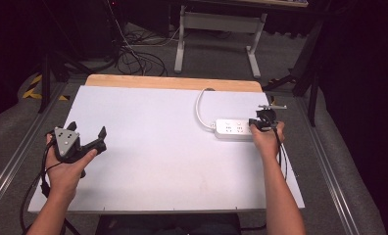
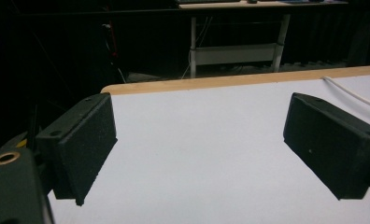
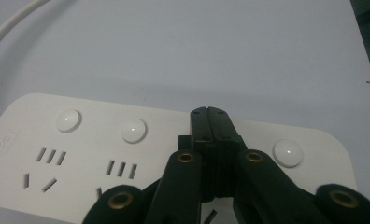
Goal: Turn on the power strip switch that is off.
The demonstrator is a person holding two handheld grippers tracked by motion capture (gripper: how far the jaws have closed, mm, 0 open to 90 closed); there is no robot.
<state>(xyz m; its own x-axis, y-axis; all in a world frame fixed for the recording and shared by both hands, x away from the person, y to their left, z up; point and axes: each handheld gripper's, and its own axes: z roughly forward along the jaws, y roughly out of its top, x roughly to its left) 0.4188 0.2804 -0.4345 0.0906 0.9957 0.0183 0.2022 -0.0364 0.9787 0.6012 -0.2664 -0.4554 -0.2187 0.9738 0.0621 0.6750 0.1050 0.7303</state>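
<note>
In the high view we see a white bench (image 1: pixel 157 161) with a wooden strip along its far edge. At the lower left of the frame the left hand (image 1: pixel 67 171) holds the left gripper (image 1: pixel 86 137), and its two fingers are spread wide with nothing between them. At the right of the frame lies a white power strip (image 1: pixel 233 129), and its white cord (image 1: pixel 200 105) curls up toward the far edge. The right hand (image 1: pixel 266 139) holds the right gripper (image 1: pixel 256 123) at the right end of the strip.

In the left gripper view the two black fingers (image 2: pixel 82 144) stand far apart (only bare white bench lies between them). A bit of the cord (image 2: pixel 356 93) shows at the right edge.

In the right gripper view the fingers (image 3: pixel 211 128) are pressed together over the power strip (image 3: pixel 71 154), between two of its round white buttons (image 3: pixel 134 130). We cannot tell if the tips touch the strip. The cord (image 3: pixel 10 25) shows at the upper left.
</note>
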